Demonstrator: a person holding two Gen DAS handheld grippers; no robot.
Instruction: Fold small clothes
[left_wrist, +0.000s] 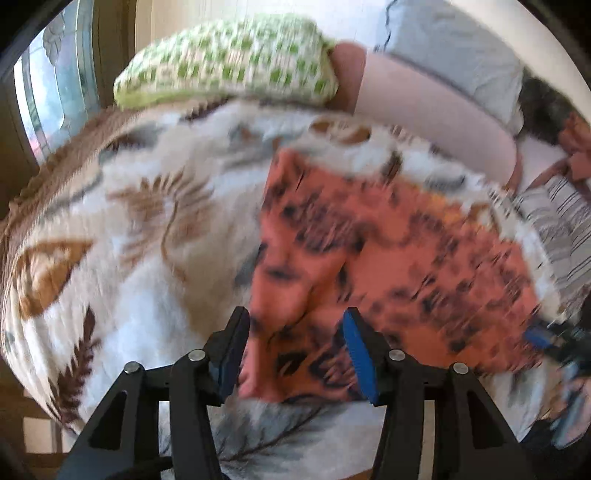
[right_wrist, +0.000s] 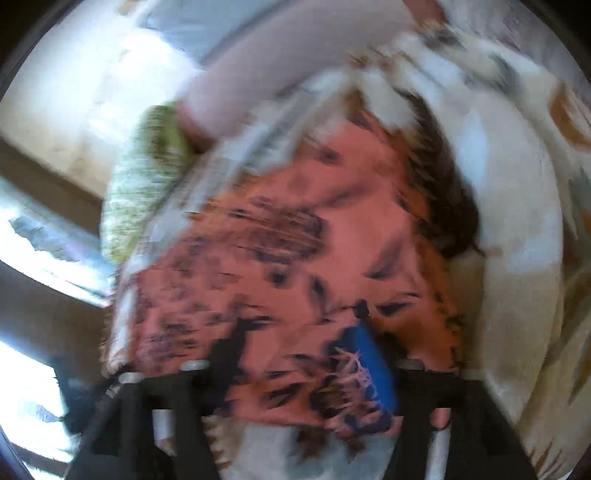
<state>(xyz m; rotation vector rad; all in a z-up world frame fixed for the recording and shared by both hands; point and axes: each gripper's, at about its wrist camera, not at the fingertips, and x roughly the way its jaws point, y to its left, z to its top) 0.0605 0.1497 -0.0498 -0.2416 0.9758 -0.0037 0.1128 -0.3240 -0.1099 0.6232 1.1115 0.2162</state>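
1. Orange cloth (left_wrist: 388, 251) with dark blotches lies spread on my leaf-patterned blanket (left_wrist: 147, 221); in my left wrist view it fills the centre and the 3 o'clock side.
2. My left gripper (left_wrist: 295, 350) stands wide apart, its blue pads either side of the cloth's near rumpled edge, gripping nothing.
3. My right gripper (right_wrist: 299, 369) sits at 6 o'clock in its own view. The cloth drapes over and between its fingers, one blue pad (right_wrist: 369, 365) showing. Blur and cloth hide the gap, so I cannot tell how it stands.
4. At 12 o'clock in the left view a green-checked pillow (left_wrist: 229, 62) rests at the blanket's far edge, with a pink bolster (left_wrist: 436, 118) beside it toward 2 o'clock.
5. Striped fabric (left_wrist: 561, 229) lies at 3 o'clock, just beyond the cloth.
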